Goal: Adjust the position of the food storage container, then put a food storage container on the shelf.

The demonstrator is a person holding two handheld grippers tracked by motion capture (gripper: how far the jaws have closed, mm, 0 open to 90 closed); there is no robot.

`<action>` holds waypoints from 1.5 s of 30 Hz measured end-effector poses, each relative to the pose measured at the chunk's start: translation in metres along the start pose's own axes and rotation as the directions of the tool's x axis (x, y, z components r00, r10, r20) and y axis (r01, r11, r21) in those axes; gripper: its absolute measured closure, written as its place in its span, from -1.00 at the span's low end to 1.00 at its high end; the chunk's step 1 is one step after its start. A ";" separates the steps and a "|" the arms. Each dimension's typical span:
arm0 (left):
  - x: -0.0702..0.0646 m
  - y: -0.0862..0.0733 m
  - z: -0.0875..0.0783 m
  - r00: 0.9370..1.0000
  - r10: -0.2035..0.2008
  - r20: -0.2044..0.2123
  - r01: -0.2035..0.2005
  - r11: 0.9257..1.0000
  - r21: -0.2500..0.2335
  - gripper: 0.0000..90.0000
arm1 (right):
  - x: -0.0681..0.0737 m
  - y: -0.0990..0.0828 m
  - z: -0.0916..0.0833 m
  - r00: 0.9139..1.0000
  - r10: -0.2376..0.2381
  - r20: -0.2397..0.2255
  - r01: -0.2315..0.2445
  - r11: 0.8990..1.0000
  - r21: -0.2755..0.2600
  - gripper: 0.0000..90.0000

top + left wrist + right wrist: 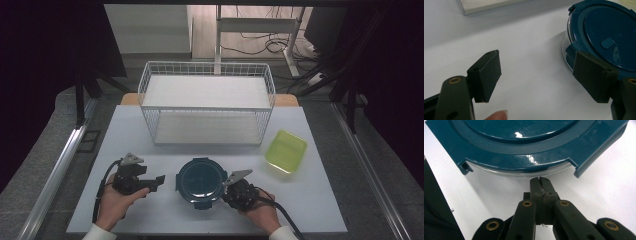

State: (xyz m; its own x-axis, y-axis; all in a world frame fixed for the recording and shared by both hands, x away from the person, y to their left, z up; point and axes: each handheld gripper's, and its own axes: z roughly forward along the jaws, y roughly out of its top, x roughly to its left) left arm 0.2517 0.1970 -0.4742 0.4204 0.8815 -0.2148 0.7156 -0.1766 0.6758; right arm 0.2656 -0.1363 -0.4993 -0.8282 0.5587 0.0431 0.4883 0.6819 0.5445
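A round clear container with a dark teal lid stands near the table's front edge. To its left my left gripper points at it with the jaws open and only bare table between them. In the left gripper view the left gripper has the container just beyond its right jaw. On the container's right my right gripper is shut. In the right gripper view the right gripper has its closed tips at the container's rim, between two lid latches and under the lid's edge. Whether they touch it I cannot tell.
A white wire basket shelf with two levels stands at the back of the white table. A yellow-green plastic tray lies to the right of the container. A person's hands hold both grippers at the front edge.
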 end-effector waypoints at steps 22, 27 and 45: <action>0.004 -0.001 -0.003 1.000 -0.012 -0.009 0.012 1.000 -0.007 -0.55 | -0.033 -0.026 -0.054 0.981 0.193 -0.015 -0.191 0.956 -0.223 0.69; 0.004 -0.002 -0.004 1.000 -0.012 -0.020 0.012 1.000 -0.013 -0.57 | -0.039 -0.023 -0.053 0.954 0.291 -0.071 -0.300 0.919 -0.256 -0.17; -0.001 0.000 -0.006 0.995 -0.076 0.065 0.078 0.997 -0.026 -0.74 | -0.045 -0.016 -0.053 0.918 0.342 -0.202 -0.388 0.880 -0.273 -0.55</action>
State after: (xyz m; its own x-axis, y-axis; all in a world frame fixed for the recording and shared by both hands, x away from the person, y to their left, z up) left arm 0.2482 0.1991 -0.4698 0.4000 0.8623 -0.3106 0.7315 -0.0962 0.6750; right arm 0.2806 -0.1974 -0.4660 -0.6486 0.6505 0.3953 0.6763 0.2543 0.6913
